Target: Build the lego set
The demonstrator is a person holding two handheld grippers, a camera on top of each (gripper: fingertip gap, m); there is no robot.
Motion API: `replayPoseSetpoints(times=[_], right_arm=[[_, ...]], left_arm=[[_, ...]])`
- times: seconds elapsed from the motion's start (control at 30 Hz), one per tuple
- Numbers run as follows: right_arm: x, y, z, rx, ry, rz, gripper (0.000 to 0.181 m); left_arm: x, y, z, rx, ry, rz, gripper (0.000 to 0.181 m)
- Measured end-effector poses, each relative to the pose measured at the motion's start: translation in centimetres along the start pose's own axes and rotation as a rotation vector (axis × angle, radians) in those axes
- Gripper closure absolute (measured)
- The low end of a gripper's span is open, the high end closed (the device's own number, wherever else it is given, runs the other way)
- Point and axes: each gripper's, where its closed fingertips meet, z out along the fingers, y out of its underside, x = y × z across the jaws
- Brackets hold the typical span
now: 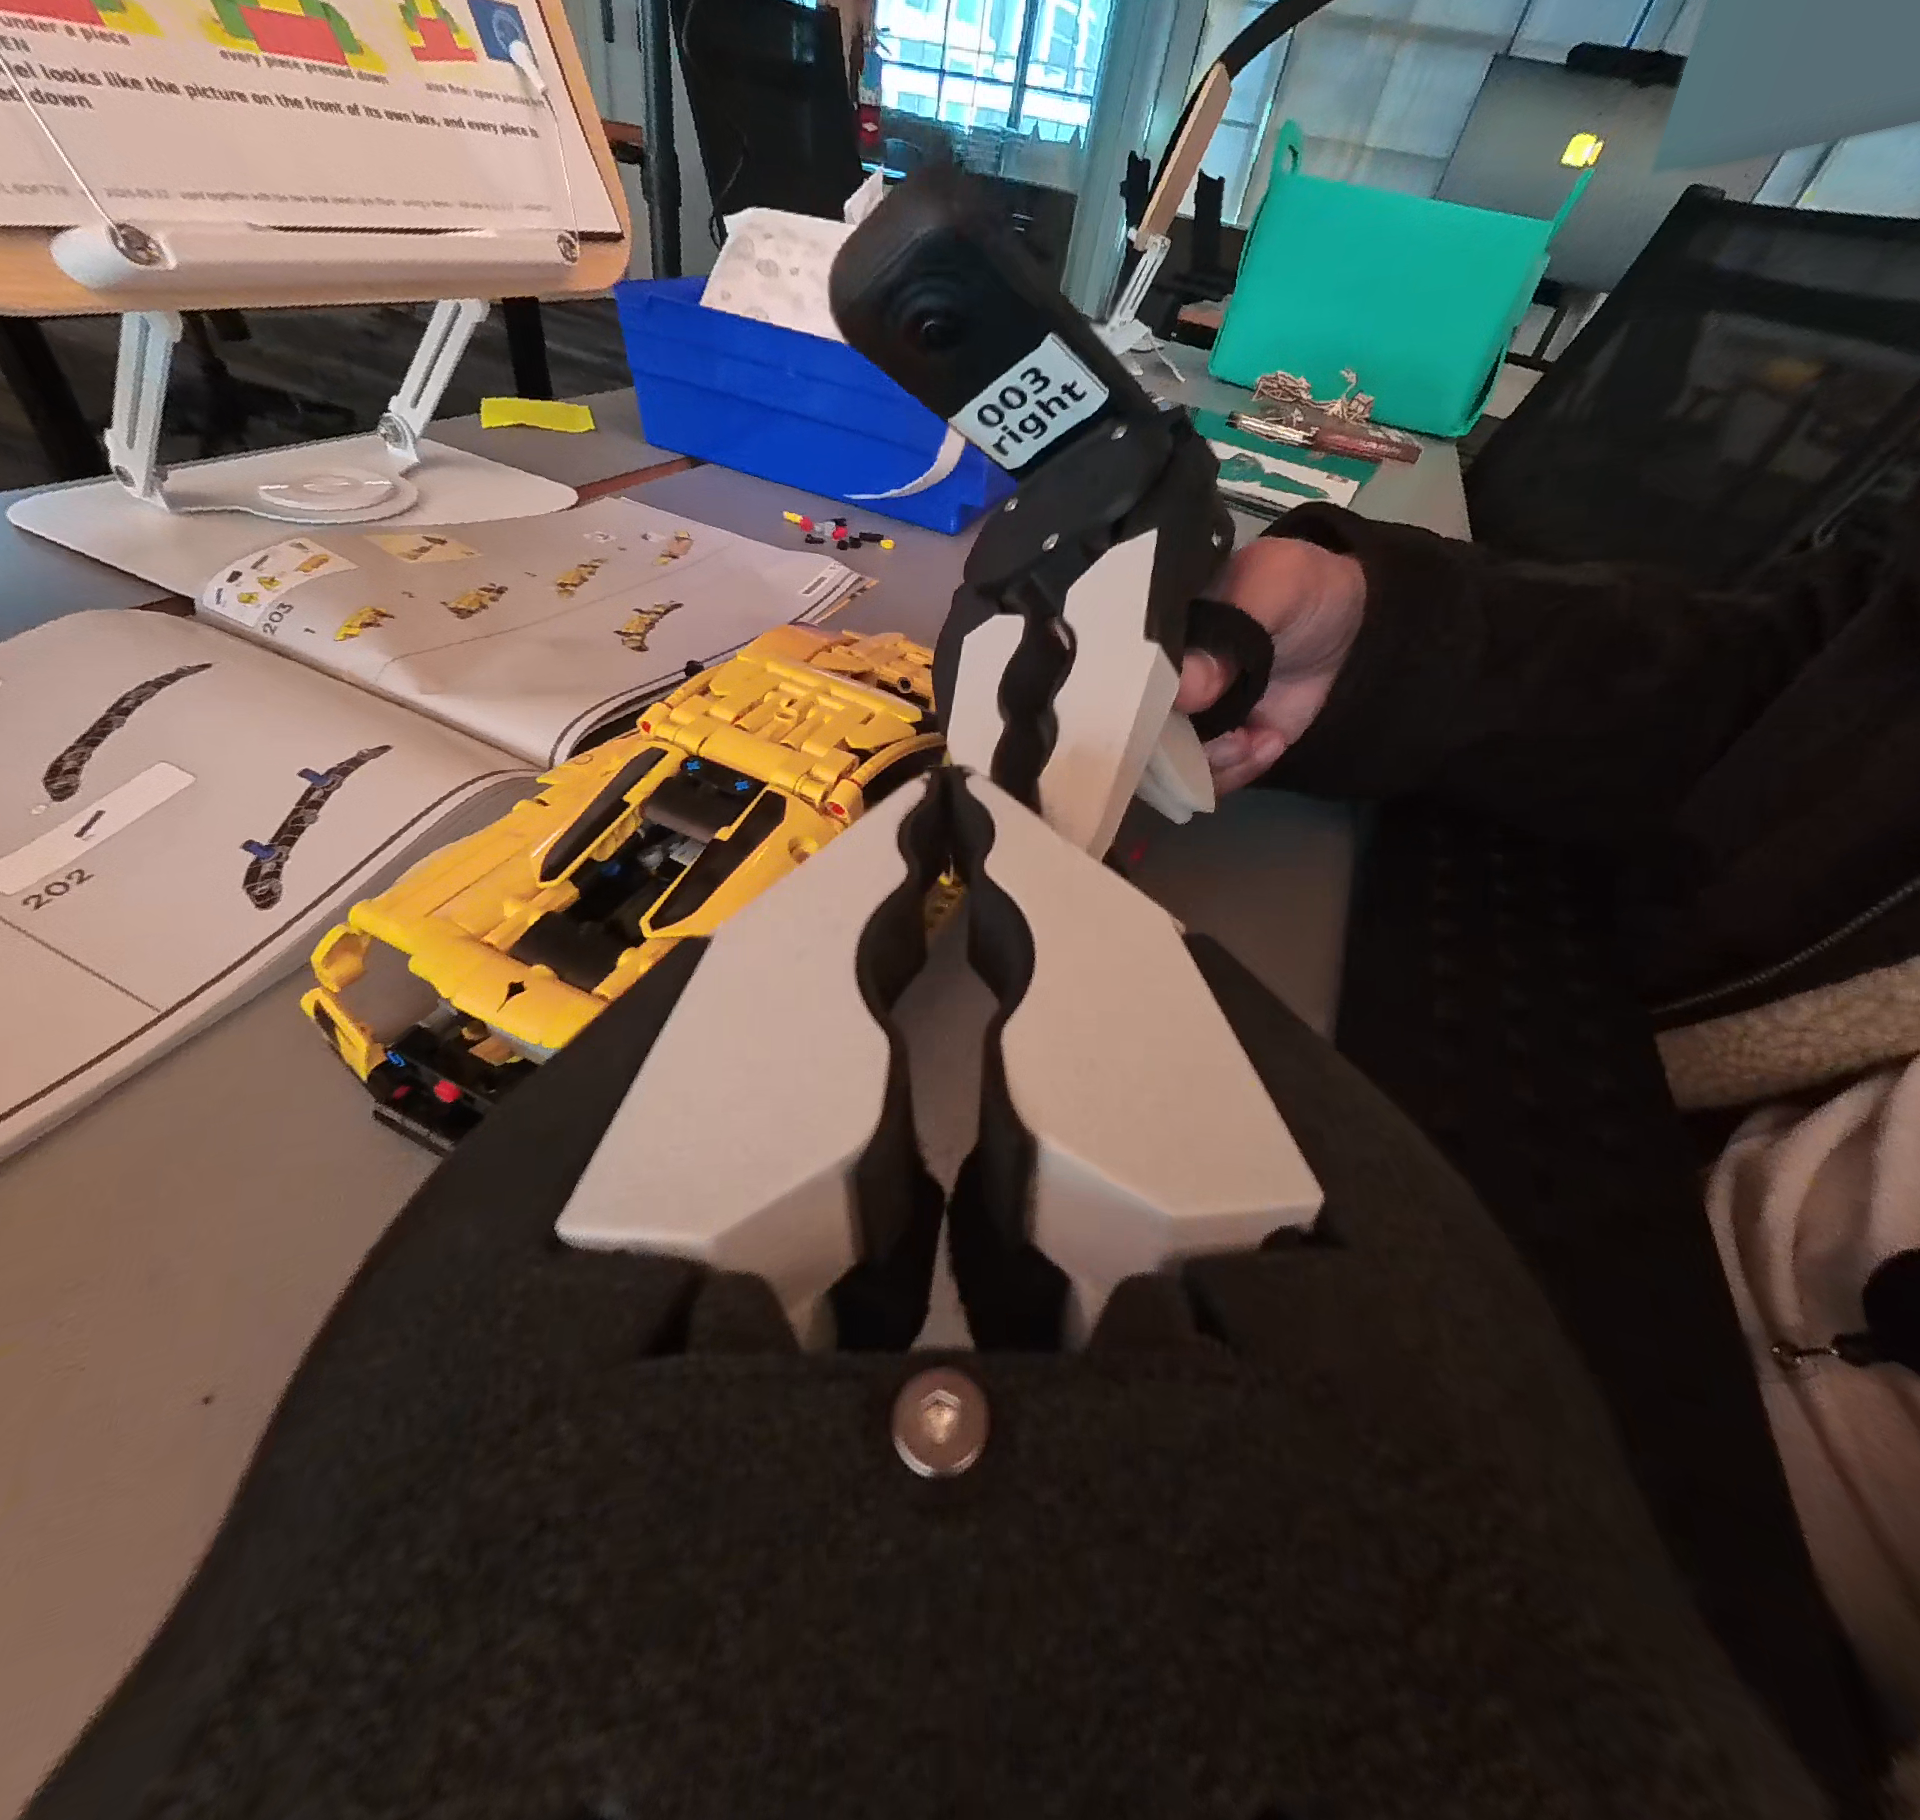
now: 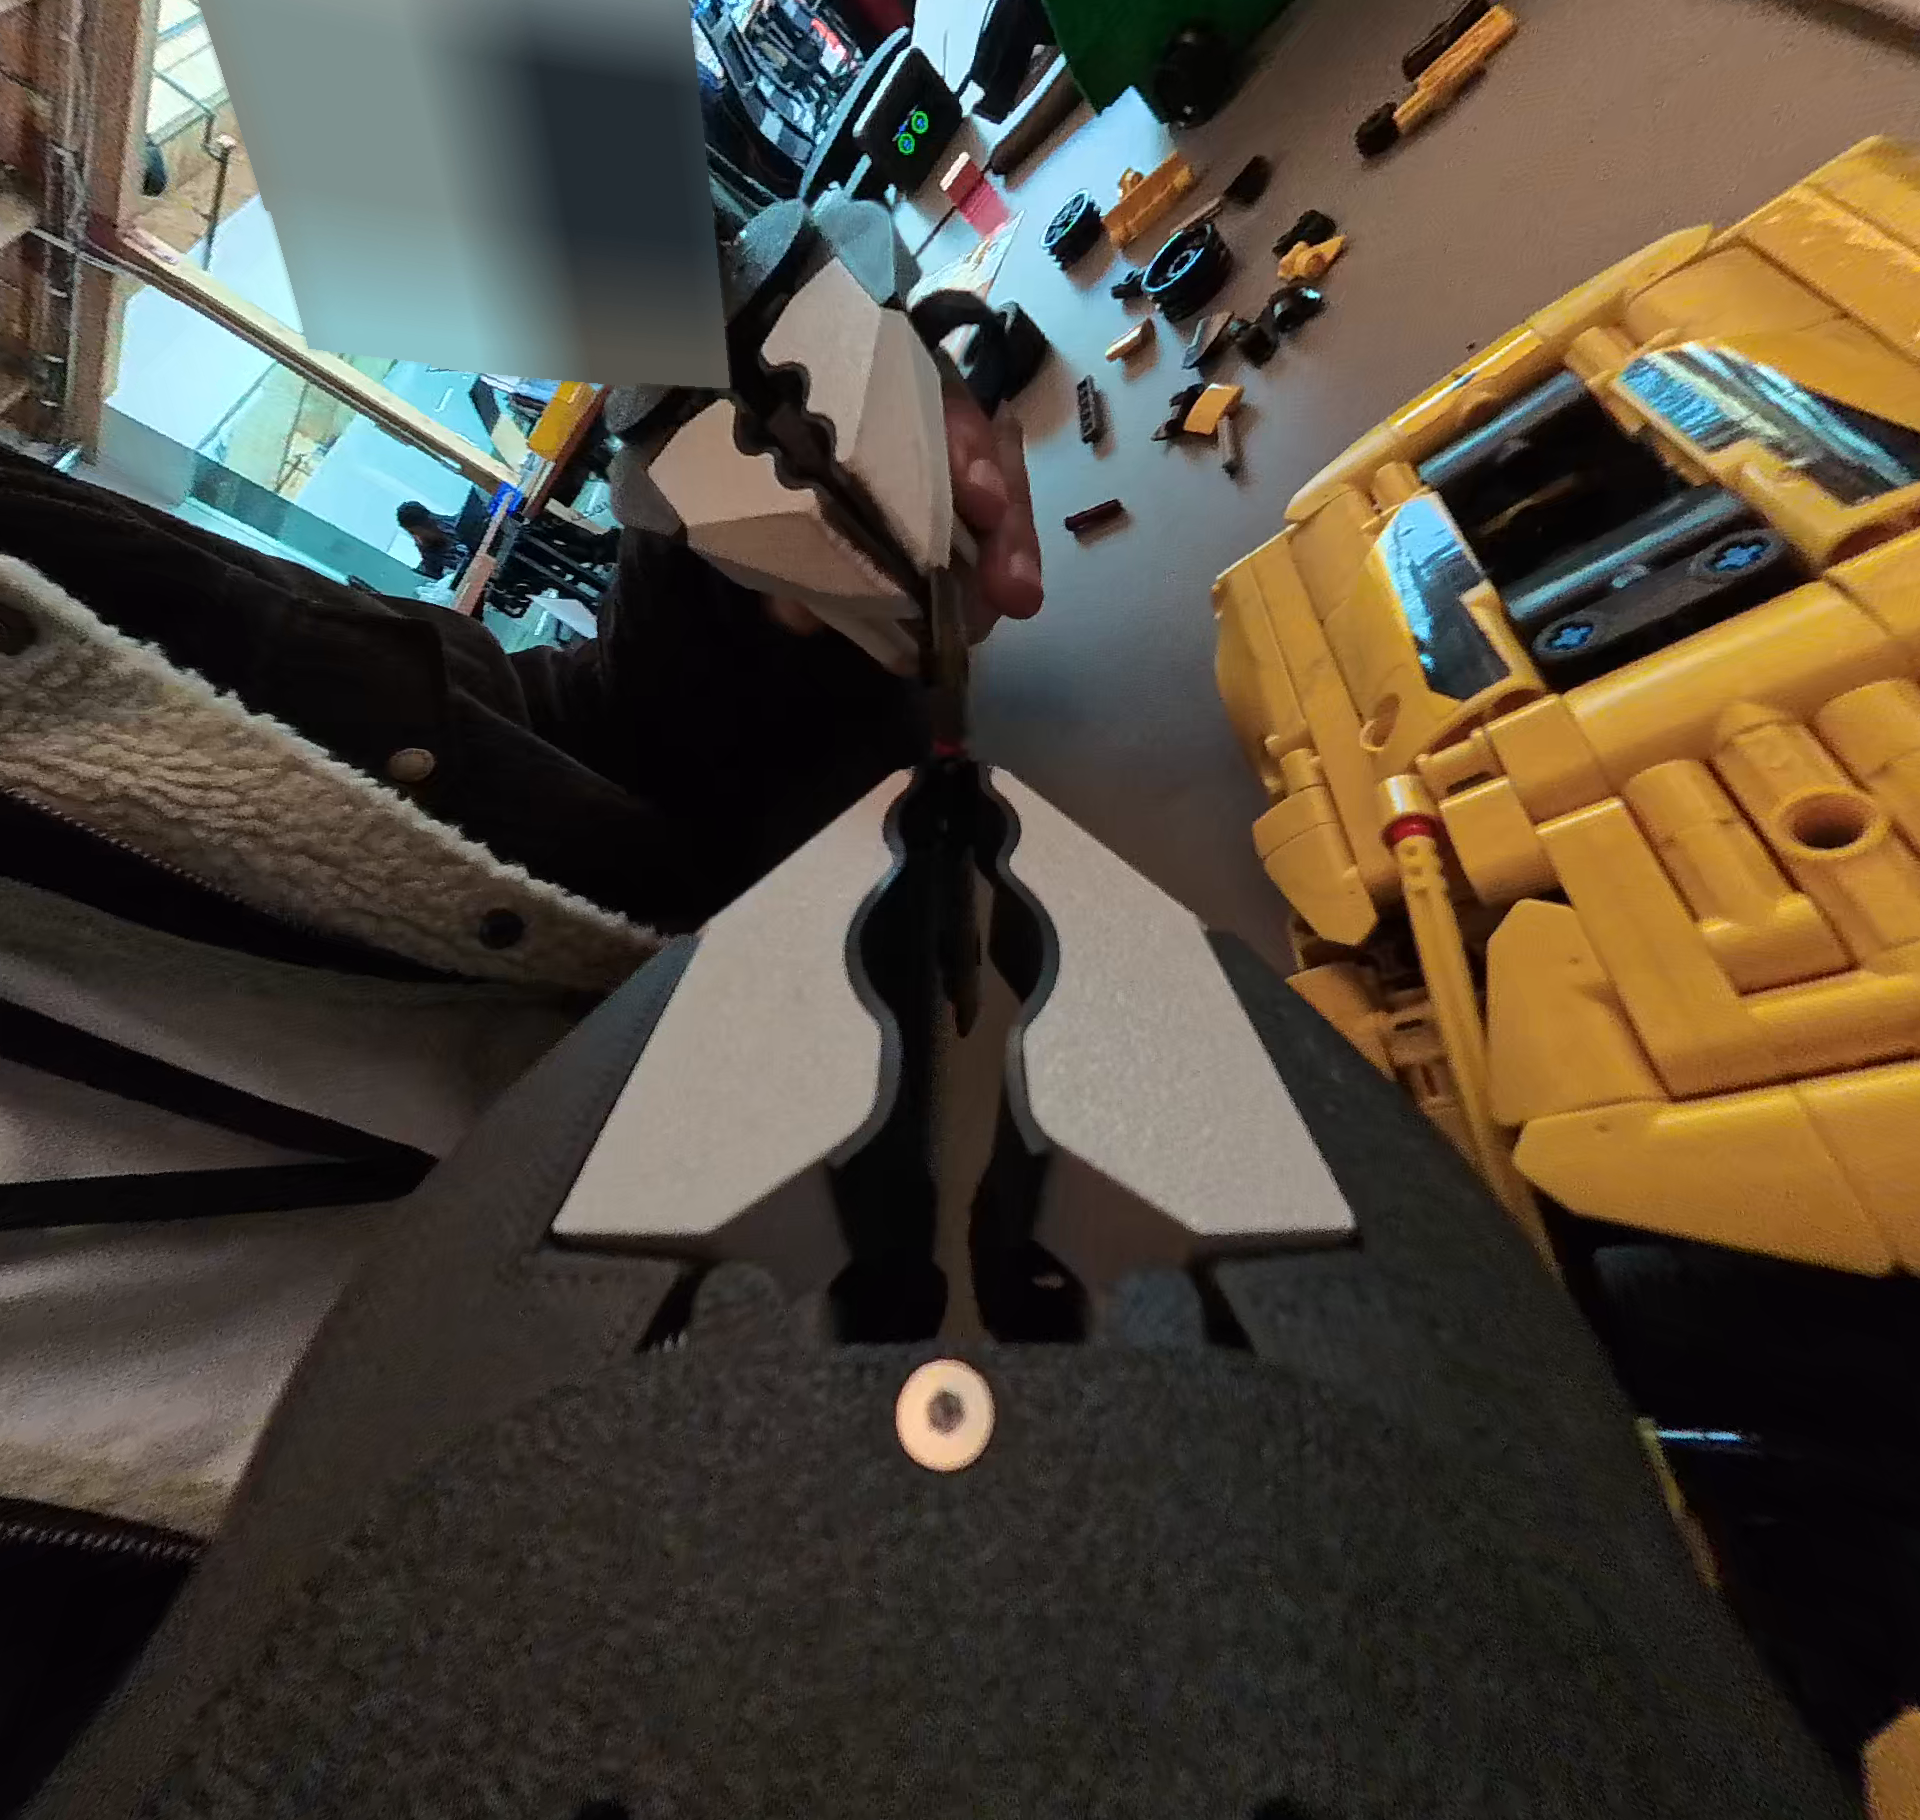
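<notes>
- At far left in the left wrist view we see a document stand [image 1: 301,243] bearing a printed sheet, and below it the open instruction booklet [image 1: 208,804] lying flat on the grey table [image 1: 208,1303].
- Just right of the booklet sits the yellow Lego car [image 1: 644,856], resting on the table with its edge overlapping the page.
- Behind the car we find a blue bin [image 1: 769,399] and a small scatter of loose bits [image 1: 836,529] in front of it.
- Our left gripper [image 1: 948,783] is closed down to a thin slit at the tips, pinching a slim dark piece [image 2: 948,648], which is hard to make out from this side.
- Our right gripper [image 2: 945,783] meets it tip to tip above the table beside the car; its jaws are narrow too, clamped on the other end of the same dark piece, which has a red band in the middle.
- At right in the right wrist view, loose Lego parts [image 2: 1195,316], wheels among them, lie on the table beyond the car.
- A green bag [image 1: 1371,305] stands at the table's far right.
</notes>
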Motion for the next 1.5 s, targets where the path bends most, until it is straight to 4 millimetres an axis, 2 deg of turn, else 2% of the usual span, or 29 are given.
replayPoseSetpoints(times=[0.1, 0.2, 0.23, 0.27, 0.3, 0.4, 0.5, 0.57, 0.7, 0.83, 1.5], right_arm=[[0.0, -0.1, 0.0, 0.007, -0.012, 0.01, 0.174], [-0.7, -2.1, -1.1, 0.135, -0.092, 0.072, 0.174], [-0.9, -2.6, -1.6, 0.17, -0.113, 0.089, 0.174], [-1.1, -3.0, -2.0, 0.193, -0.142, 0.115, 0.174], [-1.3, -3.3, -2.3, 0.218, -0.174, 0.147, 0.174], [-1.6, -3.6, -2.4, 0.241, -0.251, 0.224, 0.175], [-1.7, -3.3, -1.8, 0.227, -0.277, 0.274, 0.174], [-1.6, -2.9, -1.5, 0.208, -0.272, 0.28, 0.174], [-1.4, -2.6, -1.0, 0.194, -0.263, 0.302, 0.174], [-1.1, -3.0, -0.9, 0.227, -0.261, 0.331, 0.175], [-1.4, -3.3, -0.6, 0.264, -0.225, 0.303, 0.174]], left_arm=[[-0.3, 0.0, -0.1, 0.003, -0.005, -0.009, 0.181], [-1.0, -1.9, -1.1, 0.113, -0.044, -0.001, 0.181], [-1.2, -2.5, -1.5, 0.146, -0.076, 0.035, 0.176], [-1.2, -2.5, -1.5, 0.154, -0.095, 0.064, 0.16], [-0.9, -2.0, -1.0, 0.124, -0.092, 0.084, 0.146], [0.1, 0.2, 0.9, -0.029, -0.125, 0.195, 0.119], [0.2, 0.2, 1.7, -0.063, -0.232, 0.335, 0.098], [0.1, 0.5, 1.8, -0.089, -0.257, 0.368, 0.092], [0.7, 1.1, 2.2, -0.123, -0.247, 0.439, 0.092], [0.3, 1.4, 2.5, -0.16, -0.323, 0.528, 0.09], [0.2, 0.9, 2.7, -0.18, -0.387, 0.507, 0.09]])
